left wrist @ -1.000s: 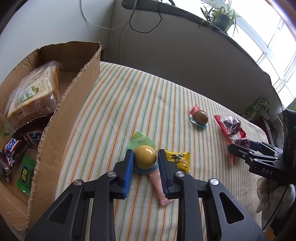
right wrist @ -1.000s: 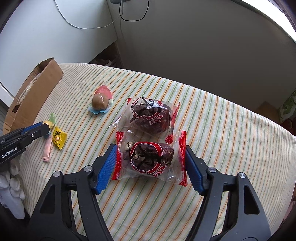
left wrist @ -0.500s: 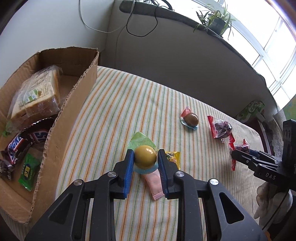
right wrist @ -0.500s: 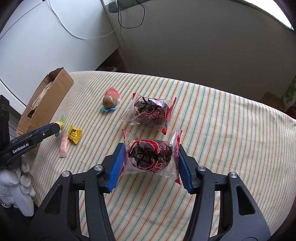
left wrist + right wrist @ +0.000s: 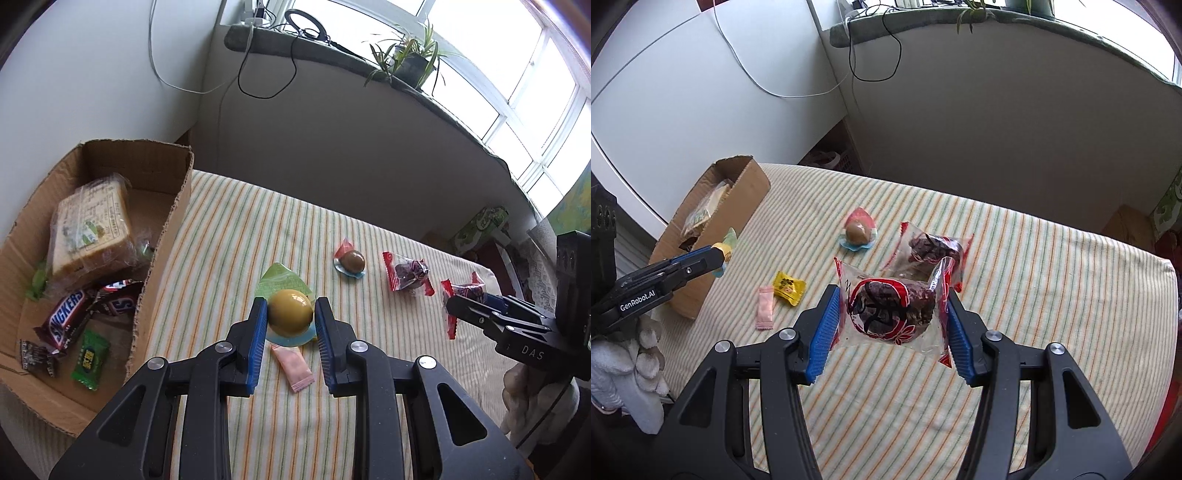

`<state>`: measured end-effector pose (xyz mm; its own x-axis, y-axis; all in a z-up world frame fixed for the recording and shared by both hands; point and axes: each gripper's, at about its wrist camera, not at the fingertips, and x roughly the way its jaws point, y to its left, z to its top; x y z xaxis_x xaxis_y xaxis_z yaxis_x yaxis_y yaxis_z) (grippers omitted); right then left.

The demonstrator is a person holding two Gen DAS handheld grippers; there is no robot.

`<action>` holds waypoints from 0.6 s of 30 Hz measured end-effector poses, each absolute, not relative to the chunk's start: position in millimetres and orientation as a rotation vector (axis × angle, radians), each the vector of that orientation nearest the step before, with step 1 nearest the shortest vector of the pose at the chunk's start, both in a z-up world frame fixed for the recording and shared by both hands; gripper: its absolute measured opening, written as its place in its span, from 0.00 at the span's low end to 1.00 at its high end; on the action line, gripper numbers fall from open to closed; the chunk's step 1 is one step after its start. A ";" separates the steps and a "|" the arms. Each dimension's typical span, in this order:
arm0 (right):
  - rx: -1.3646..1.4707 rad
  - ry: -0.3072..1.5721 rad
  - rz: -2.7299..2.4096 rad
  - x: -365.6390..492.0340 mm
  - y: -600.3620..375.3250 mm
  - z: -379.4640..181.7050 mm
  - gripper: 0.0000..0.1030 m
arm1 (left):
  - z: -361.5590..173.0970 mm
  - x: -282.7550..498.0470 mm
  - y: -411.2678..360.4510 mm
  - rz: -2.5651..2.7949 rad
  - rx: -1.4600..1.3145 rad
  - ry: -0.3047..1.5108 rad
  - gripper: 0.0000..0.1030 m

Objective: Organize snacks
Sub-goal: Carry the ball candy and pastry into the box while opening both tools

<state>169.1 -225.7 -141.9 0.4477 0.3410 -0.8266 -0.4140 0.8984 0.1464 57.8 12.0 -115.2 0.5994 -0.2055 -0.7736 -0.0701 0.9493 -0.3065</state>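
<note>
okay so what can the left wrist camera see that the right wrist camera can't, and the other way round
Only the left wrist view looks down into the cardboard box: wrapped bread, Snickers bars and a green candy.

Only the right wrist view shows the yellow candy on the striped cloth; in the left view the gripper hides it.

Both show the left gripper shut on the yellow ball snack, the right gripper shut on a red-wrapped dark snack, the brown ball snack, the second red-wrapped snack and the pink sachet.
</note>
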 end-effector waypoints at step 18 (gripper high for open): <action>-0.191 0.949 0.666 185.0 -95.0 -106.6 0.55 | -97.5 31.1 80.1 0.032 -0.385 0.876 0.24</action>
<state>185.0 -95.0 -106.6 0.4020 0.4423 -0.8017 -0.6039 0.7862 0.1309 31.1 80.1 -97.5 0.6444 -0.1286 -0.7538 -0.1836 0.9309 -0.3158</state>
